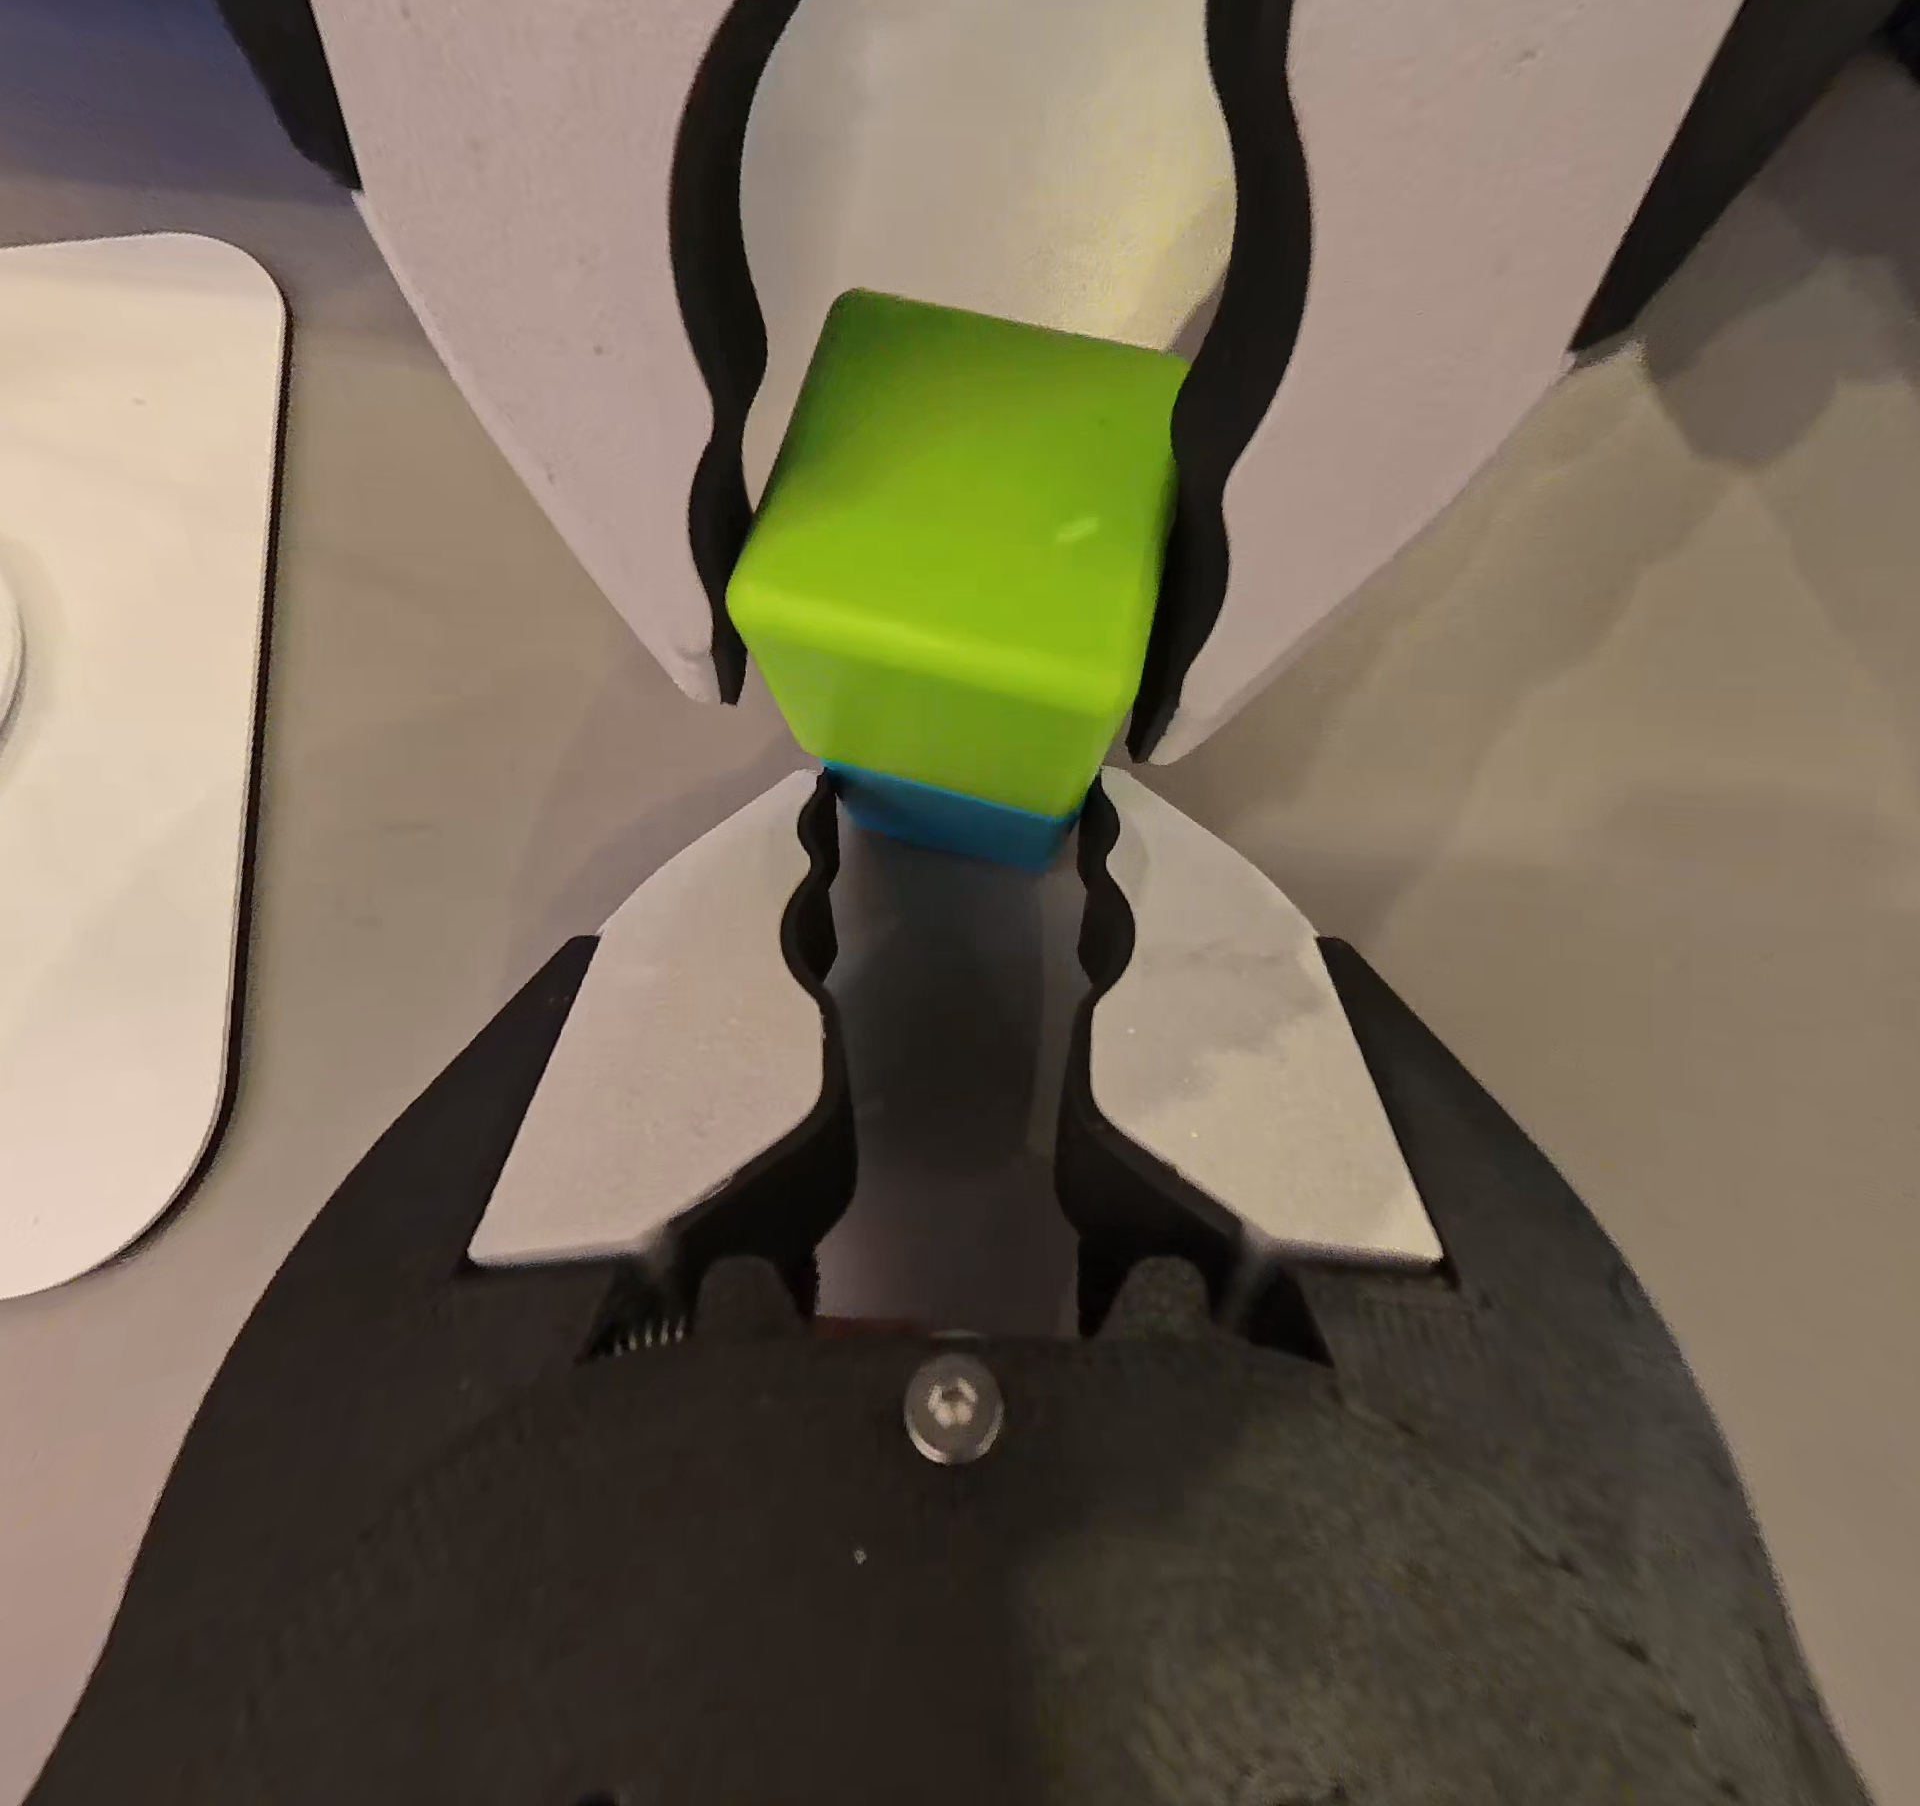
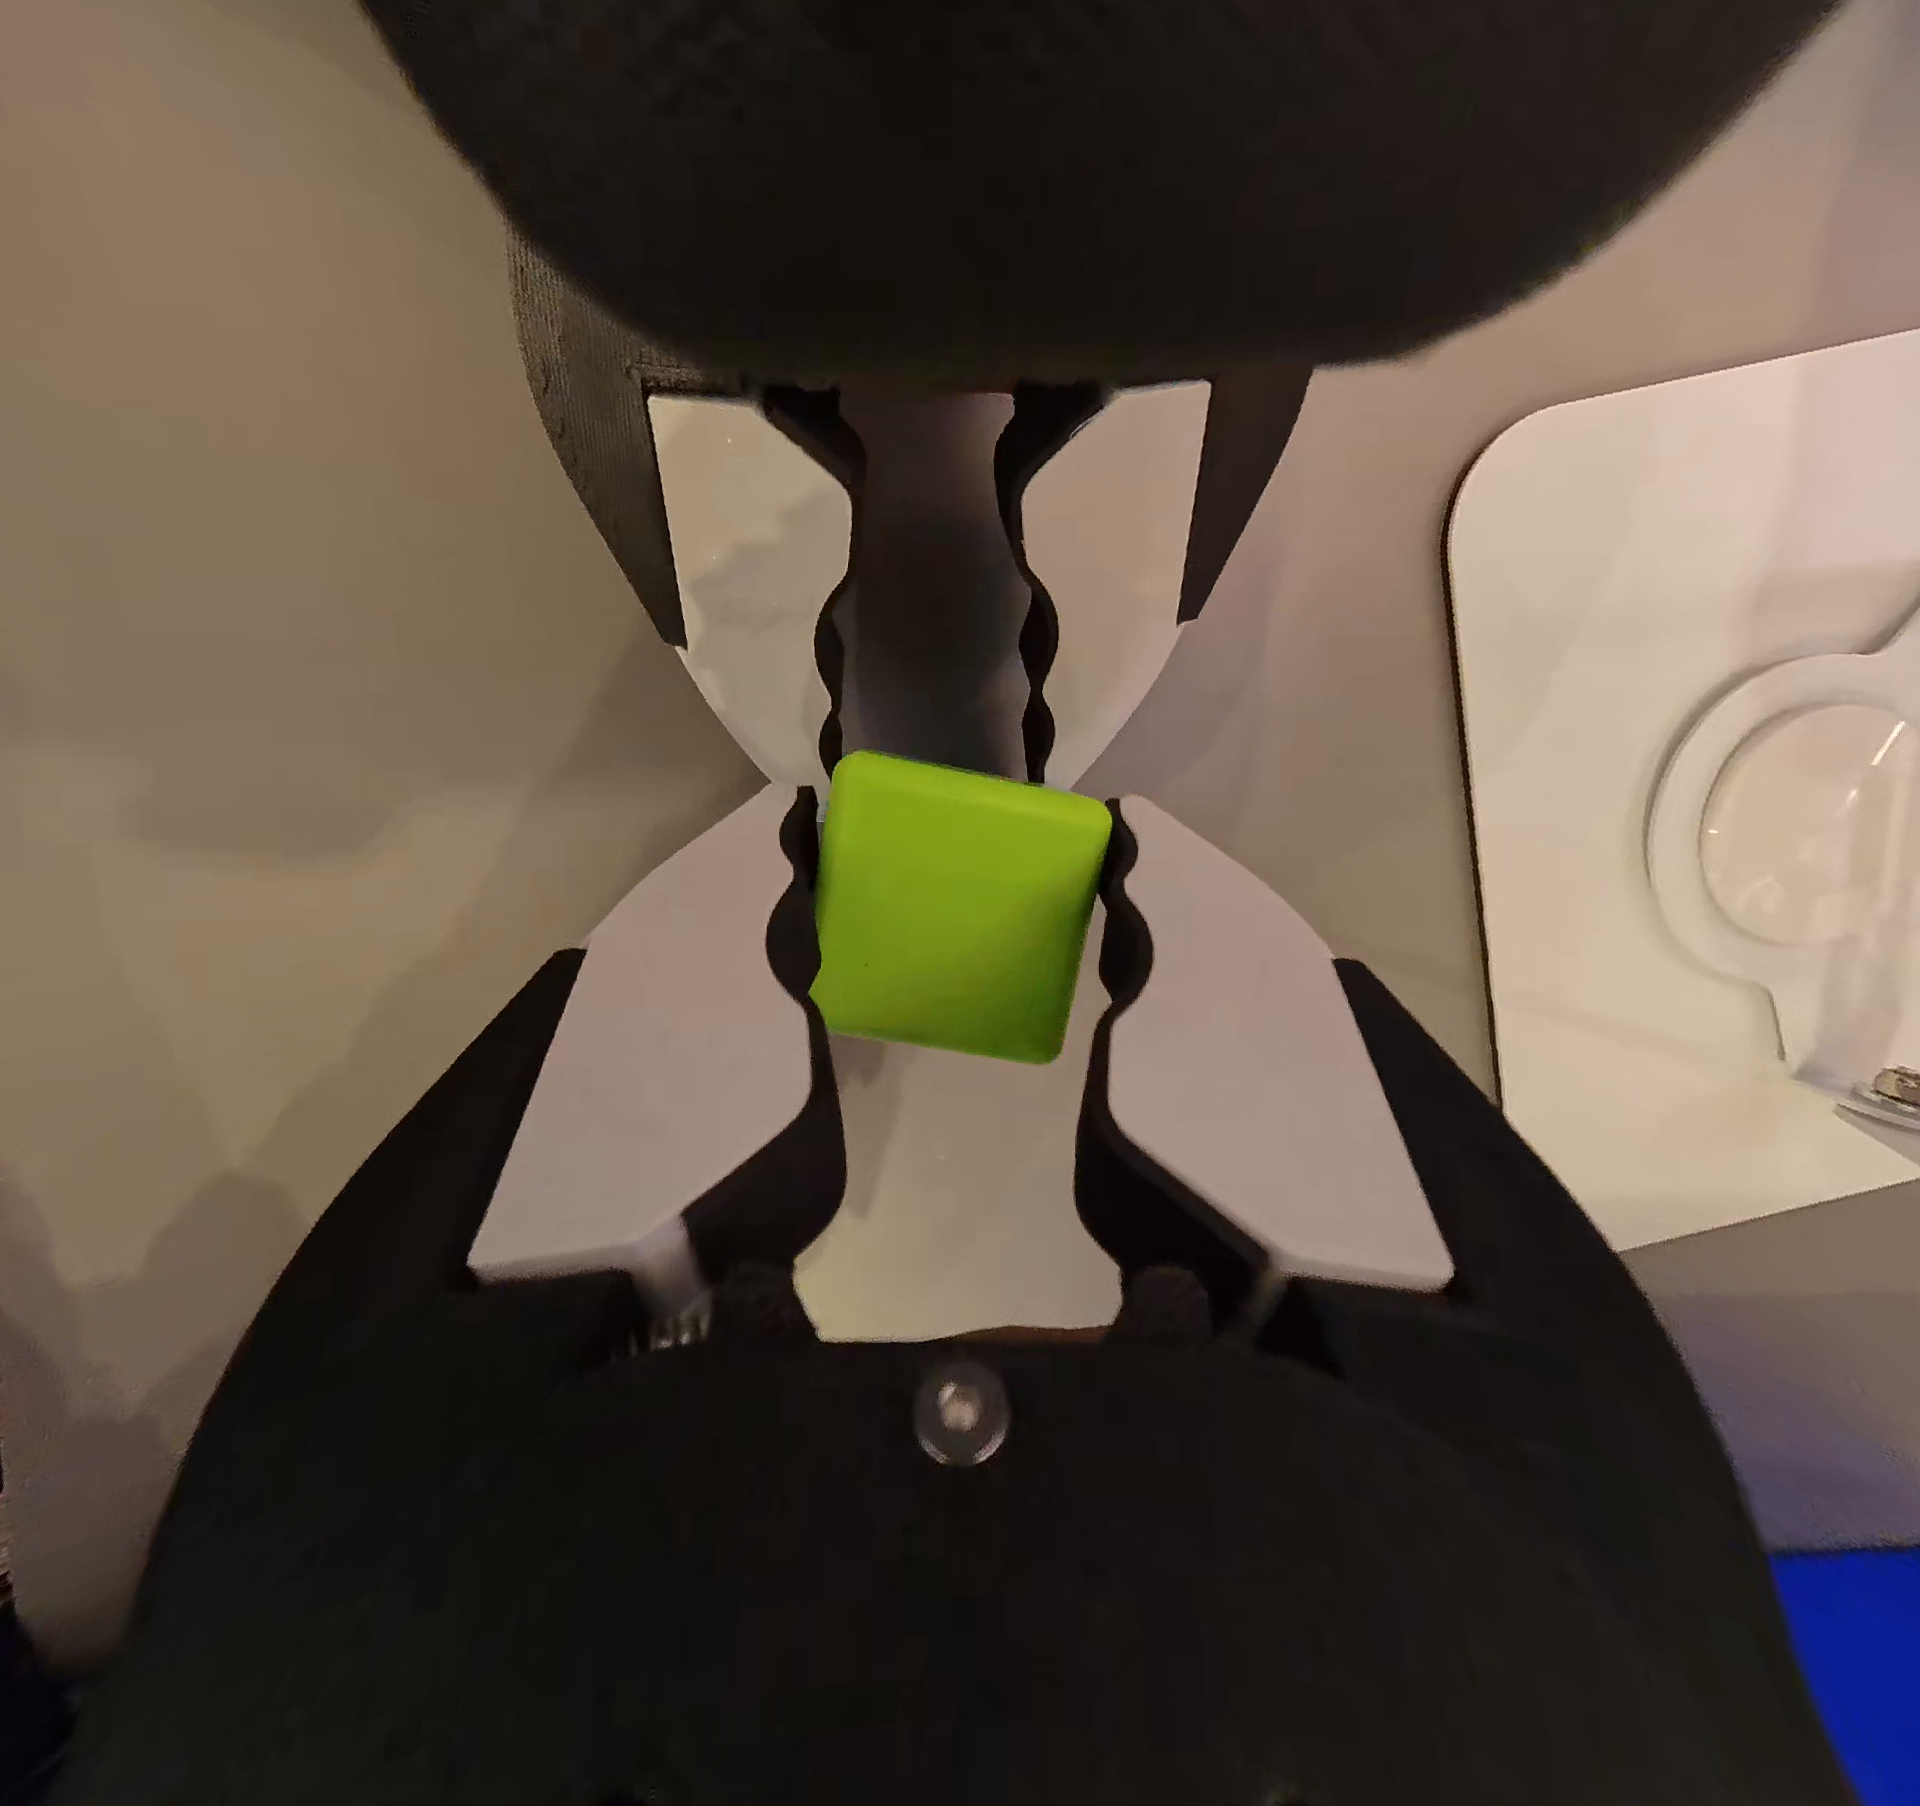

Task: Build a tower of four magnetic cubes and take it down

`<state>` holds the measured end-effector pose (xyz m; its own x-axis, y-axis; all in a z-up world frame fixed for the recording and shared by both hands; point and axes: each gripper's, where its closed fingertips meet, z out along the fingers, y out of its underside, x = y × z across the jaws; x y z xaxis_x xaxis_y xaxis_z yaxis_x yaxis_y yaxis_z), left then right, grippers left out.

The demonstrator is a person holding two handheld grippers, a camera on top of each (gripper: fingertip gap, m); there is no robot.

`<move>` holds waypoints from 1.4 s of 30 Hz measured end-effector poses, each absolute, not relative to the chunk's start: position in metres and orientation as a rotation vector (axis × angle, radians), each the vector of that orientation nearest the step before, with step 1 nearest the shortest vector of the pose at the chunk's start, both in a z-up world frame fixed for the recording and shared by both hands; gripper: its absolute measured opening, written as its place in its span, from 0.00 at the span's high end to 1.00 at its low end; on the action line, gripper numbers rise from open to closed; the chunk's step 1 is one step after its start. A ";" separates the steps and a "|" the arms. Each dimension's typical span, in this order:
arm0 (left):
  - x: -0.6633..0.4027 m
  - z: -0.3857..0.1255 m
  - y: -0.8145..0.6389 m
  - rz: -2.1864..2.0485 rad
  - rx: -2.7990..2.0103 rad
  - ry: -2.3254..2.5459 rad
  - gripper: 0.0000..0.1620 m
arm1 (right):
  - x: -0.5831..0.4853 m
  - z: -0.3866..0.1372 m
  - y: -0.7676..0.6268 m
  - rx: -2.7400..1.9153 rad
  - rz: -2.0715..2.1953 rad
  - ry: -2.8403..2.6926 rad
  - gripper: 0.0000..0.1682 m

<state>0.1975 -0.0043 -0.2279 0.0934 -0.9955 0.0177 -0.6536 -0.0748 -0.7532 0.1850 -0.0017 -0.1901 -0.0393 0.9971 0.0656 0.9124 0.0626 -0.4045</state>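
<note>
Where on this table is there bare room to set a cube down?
The centre is crowded: left gripper and right gripper meet on the blue cube and green cube. Beside them, away from the white tray, the grey table is bare. A narrow bare strip separates tray and grippers.

Most of the blue cube (image 1: 951, 834) is hidden under the green cube (image 1: 961, 530). The white board (image 1: 114, 748) is cut off at the left edge. In the right wrist view, the left gripper's (image 2: 940, 769) black body blocks the far scene.
</note>
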 end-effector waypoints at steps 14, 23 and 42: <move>0.197 -0.229 -0.003 -0.744 -1.794 1.618 0.73 | 0.178 -0.143 0.003 -1.866 0.495 -1.869 0.70; 0.198 -0.229 -0.004 -0.748 -1.792 1.624 0.73 | 0.301 -0.038 0.082 -1.925 0.164 -1.396 0.70; 0.197 -0.228 -0.005 -0.745 -1.789 1.625 0.73 | 0.464 -0.214 0.199 -2.578 -0.100 -1.052 0.69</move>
